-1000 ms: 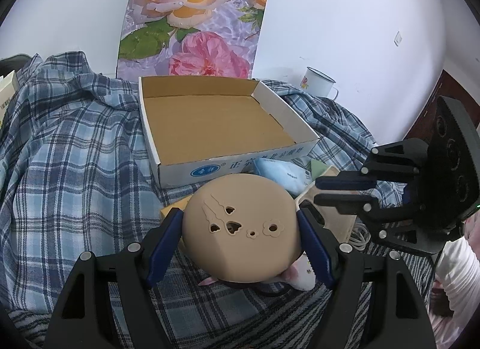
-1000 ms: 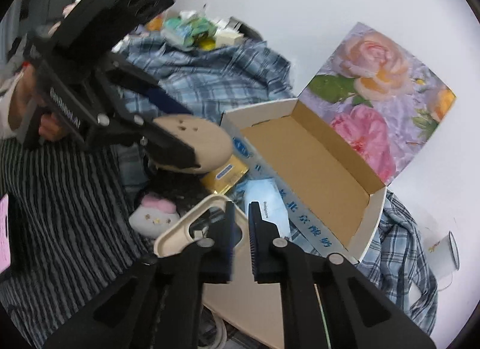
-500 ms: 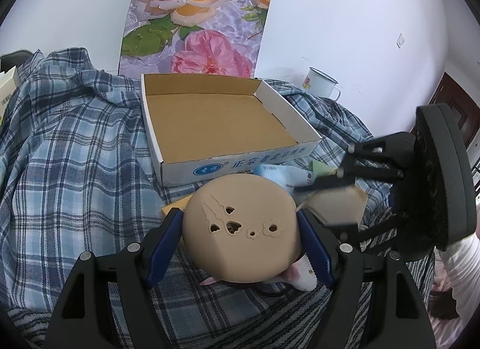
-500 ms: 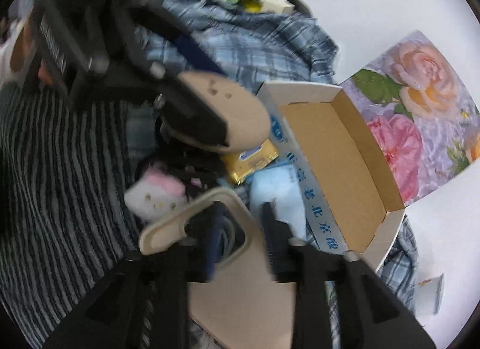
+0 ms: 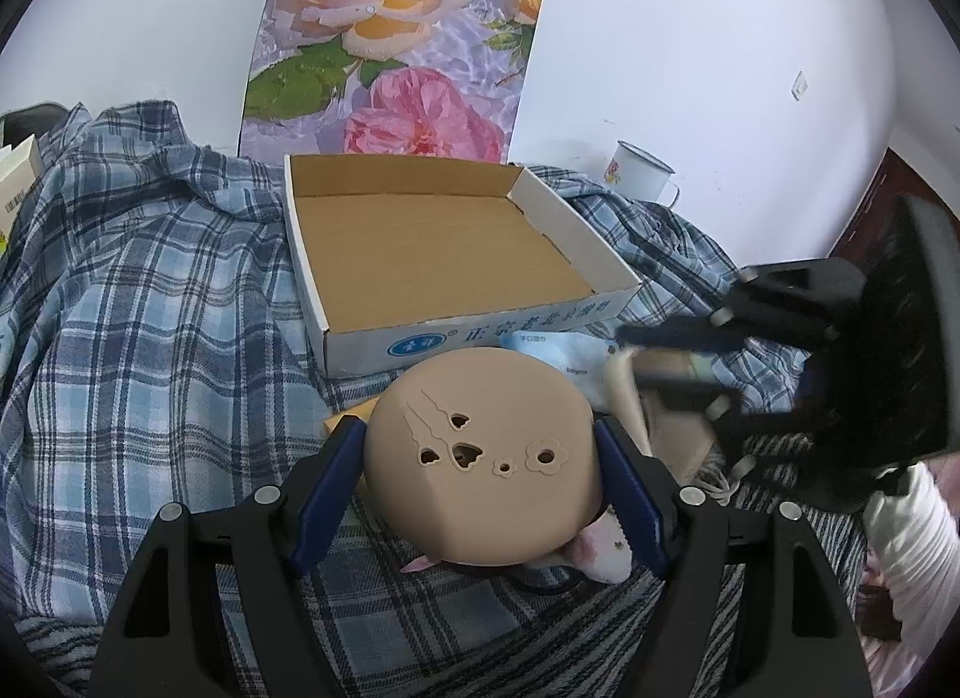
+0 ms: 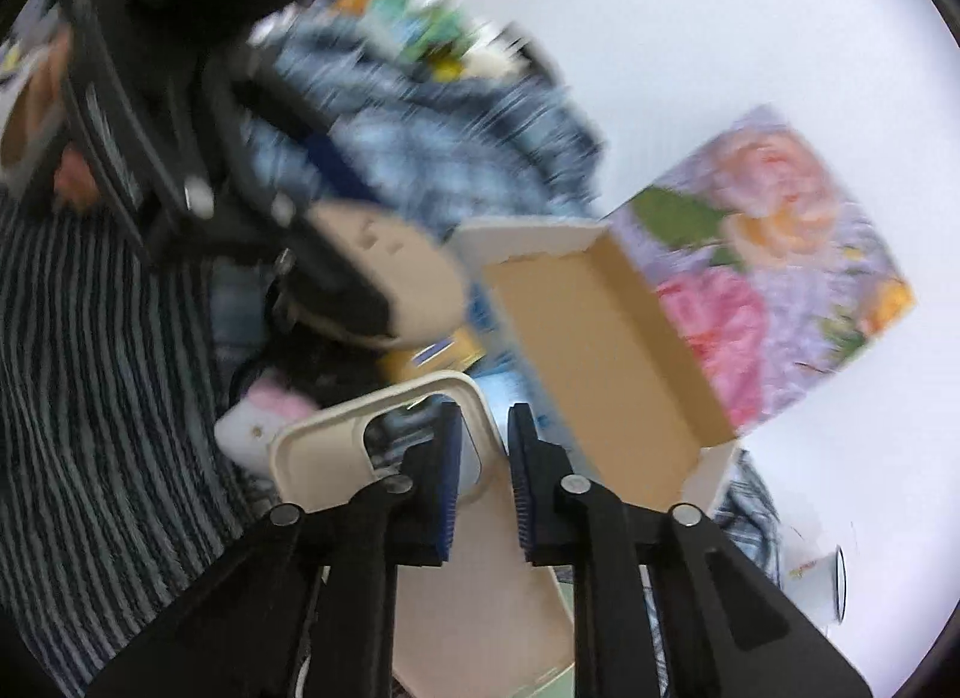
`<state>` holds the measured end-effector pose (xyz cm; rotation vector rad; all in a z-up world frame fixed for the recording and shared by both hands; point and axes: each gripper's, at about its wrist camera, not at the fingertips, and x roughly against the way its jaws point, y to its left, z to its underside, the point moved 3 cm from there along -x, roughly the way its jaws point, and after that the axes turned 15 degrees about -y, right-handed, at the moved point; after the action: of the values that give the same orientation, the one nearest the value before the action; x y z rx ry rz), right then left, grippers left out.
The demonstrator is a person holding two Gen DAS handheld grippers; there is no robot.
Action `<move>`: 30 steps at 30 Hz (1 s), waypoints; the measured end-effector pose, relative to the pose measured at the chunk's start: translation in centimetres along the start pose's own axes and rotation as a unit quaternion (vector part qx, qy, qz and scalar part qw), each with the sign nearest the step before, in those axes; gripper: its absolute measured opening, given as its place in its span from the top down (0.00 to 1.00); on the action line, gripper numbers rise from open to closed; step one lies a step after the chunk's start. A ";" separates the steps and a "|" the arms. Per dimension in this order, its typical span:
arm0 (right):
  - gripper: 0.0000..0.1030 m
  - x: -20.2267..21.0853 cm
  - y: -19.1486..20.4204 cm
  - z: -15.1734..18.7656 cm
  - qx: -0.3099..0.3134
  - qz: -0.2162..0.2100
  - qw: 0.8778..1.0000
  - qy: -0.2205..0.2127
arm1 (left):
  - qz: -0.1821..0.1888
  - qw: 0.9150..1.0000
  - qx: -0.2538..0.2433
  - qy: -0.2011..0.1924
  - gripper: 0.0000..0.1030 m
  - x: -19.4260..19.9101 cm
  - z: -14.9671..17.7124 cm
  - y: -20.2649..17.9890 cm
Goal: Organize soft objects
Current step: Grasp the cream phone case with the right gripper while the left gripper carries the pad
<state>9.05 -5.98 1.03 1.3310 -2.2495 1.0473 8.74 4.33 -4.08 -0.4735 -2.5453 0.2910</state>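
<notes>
Tan shoe (image 5: 486,452): clamped across its sides by the left gripper (image 5: 480,479), held above the plaid cloth (image 5: 150,302) just before the empty box (image 5: 444,254); looks light, rubbery, squeezable.

Right gripper (image 6: 485,476): jaws closing on the cream case (image 6: 456,518) rim; blurred, so contact is probably made.

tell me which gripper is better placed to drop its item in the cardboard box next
Left, probably. The left gripper already grips the tan round object, with the open cardboard box directly ahead. The right gripper is closing on the cream phone case, off beside the box.
</notes>
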 end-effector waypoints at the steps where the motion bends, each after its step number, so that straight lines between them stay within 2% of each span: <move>1: 0.90 0.9 -0.5 -0.2 -0.011 0.016 1.000 -0.018 | 0.001 1.000 -0.001 -0.004 0.24 0.2 -0.1 0.0; 2: 0.94 1.7 -0.9 -0.3 -0.022 0.033 0.999 -0.036 | 0.002 1.000 -0.003 -0.012 0.24 0.5 -0.3 -0.2; 7: 0.97 5.4 -3.0 -1.2 -0.074 0.098 0.987 -0.107 | 0.015 0.998 -0.023 -0.064 0.24 2.3 -1.7 -1.2; 13: 0.97 6.4 -3.8 -1.4 -0.083 0.118 0.982 -0.121 | 0.007 0.996 -0.021 -0.083 0.24 3.2 -3.0 -1.1; 19: 0.98 8.7 -6.3 -2.6 -0.106 0.156 0.969 -0.160 | -0.001 0.992 -0.021 -0.121 0.24 5.0 -6.4 -1.3; 25: 0.98 10.5 -9.9 -4.9 -0.138 0.192 0.950 -0.205 | -0.030 0.984 -0.041 -0.169 0.24 5.9 -11.1 -2.0; 30: 0.98 10.6 -13.3 -6.6 -0.175 0.214 0.933 -0.231 | -0.072 0.975 -0.062 -0.200 0.24 5.2 -14.3 -2.6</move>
<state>14.43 -11.61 17.49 1.0342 -2.9962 0.4196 11.59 5.55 11.02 -0.2959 -2.9870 0.1879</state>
